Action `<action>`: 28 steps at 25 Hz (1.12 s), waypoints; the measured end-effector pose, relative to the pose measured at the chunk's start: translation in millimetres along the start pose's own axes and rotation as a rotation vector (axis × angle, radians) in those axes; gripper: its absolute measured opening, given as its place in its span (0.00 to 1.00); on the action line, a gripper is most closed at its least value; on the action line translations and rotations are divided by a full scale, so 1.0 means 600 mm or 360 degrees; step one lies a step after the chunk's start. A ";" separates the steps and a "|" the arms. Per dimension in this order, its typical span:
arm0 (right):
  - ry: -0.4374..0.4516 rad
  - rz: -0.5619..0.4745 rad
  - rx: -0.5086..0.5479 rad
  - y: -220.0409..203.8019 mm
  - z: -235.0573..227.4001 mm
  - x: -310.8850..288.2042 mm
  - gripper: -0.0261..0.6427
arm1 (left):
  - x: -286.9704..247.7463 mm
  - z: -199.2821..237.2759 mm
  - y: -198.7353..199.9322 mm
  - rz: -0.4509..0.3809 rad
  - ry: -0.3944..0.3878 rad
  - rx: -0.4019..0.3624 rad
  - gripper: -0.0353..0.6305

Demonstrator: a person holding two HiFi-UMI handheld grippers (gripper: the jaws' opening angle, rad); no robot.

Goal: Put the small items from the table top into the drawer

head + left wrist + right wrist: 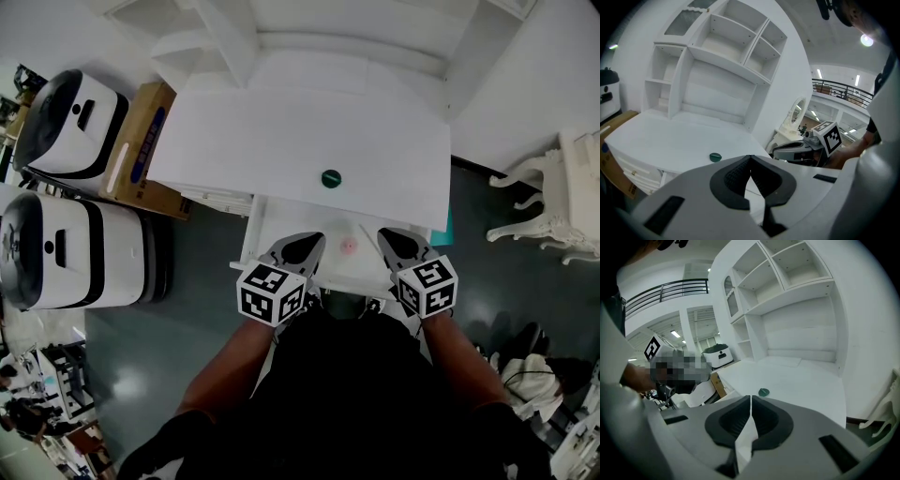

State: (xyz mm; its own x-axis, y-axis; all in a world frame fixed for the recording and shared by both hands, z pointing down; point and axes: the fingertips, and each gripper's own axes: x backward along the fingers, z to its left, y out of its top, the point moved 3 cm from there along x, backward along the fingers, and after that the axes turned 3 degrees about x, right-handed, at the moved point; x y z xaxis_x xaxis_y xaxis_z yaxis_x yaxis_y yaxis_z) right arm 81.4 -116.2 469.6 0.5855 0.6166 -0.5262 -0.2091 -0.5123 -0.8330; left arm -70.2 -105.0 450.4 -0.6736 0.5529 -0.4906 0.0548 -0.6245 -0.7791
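Green disc (331,177) on white table top (253,141)

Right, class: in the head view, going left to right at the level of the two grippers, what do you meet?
Lower white machine → left gripper → pink item → right gripper → white chair

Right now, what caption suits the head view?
Left gripper and right gripper hover over an open drawer holding a pink item; a green disc lies on the desk.
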 end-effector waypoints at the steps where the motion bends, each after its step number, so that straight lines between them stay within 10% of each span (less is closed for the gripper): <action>1: -0.0001 0.0001 0.0006 0.001 0.000 -0.004 0.08 | -0.001 0.001 -0.002 0.0008 -0.0004 0.0004 0.06; 28: -0.0035 0.0295 0.0341 -0.031 -0.046 -0.299 0.08 | 0.065 0.094 -0.056 0.0086 0.0171 0.0079 0.06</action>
State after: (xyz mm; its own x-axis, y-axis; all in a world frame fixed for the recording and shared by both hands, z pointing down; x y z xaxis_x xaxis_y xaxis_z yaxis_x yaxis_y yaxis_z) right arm 1.6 -233.8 584.5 0.5050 0.5384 -0.6746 -0.4733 -0.4809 -0.7381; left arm -139.8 -93.4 479.2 -0.5877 0.5719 -0.5723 0.0505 -0.6801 -0.7314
